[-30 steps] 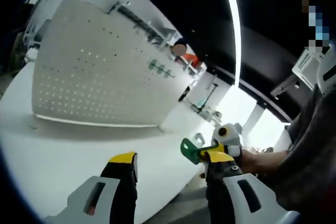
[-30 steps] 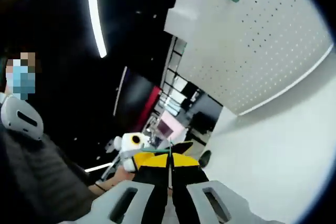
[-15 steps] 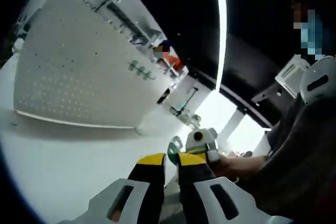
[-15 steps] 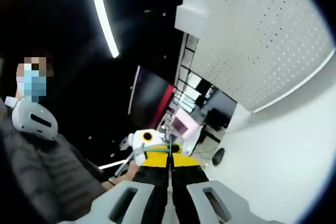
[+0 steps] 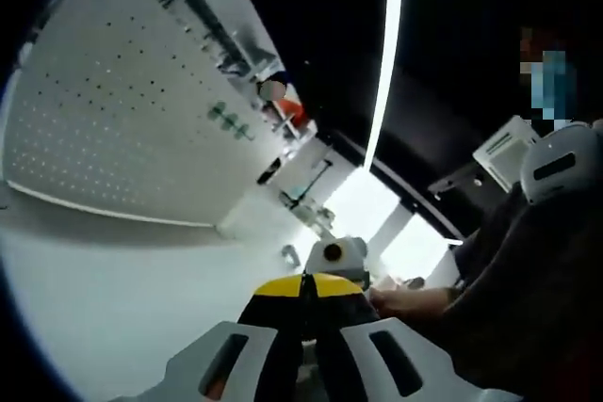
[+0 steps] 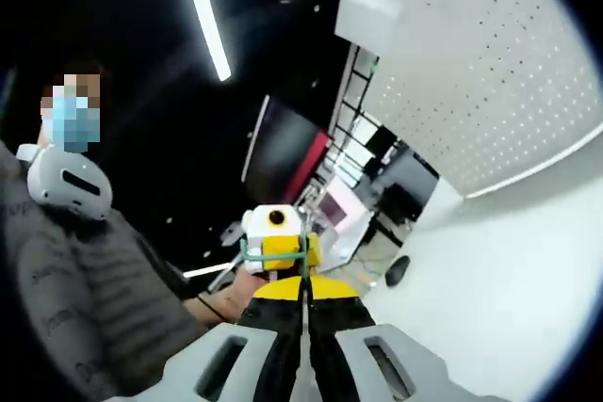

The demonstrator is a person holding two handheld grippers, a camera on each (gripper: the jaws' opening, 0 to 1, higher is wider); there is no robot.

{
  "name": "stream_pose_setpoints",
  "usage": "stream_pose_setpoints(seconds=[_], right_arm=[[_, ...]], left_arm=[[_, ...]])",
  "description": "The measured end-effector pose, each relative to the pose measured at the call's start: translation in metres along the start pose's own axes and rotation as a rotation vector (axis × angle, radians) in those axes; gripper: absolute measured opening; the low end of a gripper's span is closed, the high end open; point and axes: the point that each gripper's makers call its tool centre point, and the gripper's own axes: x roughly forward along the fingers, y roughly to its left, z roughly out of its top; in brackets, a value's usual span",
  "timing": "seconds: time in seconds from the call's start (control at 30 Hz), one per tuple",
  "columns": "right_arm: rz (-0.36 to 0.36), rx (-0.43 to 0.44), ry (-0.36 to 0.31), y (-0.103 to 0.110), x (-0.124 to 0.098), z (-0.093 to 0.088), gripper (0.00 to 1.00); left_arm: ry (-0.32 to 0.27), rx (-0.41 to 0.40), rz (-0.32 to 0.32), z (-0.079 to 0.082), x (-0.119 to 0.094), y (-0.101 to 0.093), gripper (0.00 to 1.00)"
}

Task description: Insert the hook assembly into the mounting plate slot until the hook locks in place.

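- We hold the left gripper point(image 5: 303, 281) low over the white table point(image 5: 104, 280), jaws pressed together; what they pinch we cannot tell.
- Our right gripper point(image 6: 303, 283) clamps the green hook point(image 6: 252, 256), tips facing the other gripper.
- The pegboard point(image 5: 104, 129) stands far left.

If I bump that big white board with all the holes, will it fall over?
Probably not from a soft bump. The board stands upright on the white table with a chunky white block at one end, which likely steadies it. It looks flat and straight, so probably stiff, not bendy. Green pegs stick out of it, so it seems sturdy.
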Motion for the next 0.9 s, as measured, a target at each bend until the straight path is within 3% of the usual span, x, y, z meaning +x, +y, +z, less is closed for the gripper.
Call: stream_pose_setpoints(seconds=[0.17, 0.9], right_arm=[[-0.053, -0.151, 0.139, -0.005, -0.003, -0.01, 0.0], [-0.195, -0.354, 0.303, -0.023, -0.001, -0.017, 0.03]], left_arm=[[0.063, 0.061, 0.033, -0.01, 0.002, 0.003, 0.01], [0.127, 0.126, 0.155, -0.017, 0.006, 0.021, 0.01]])
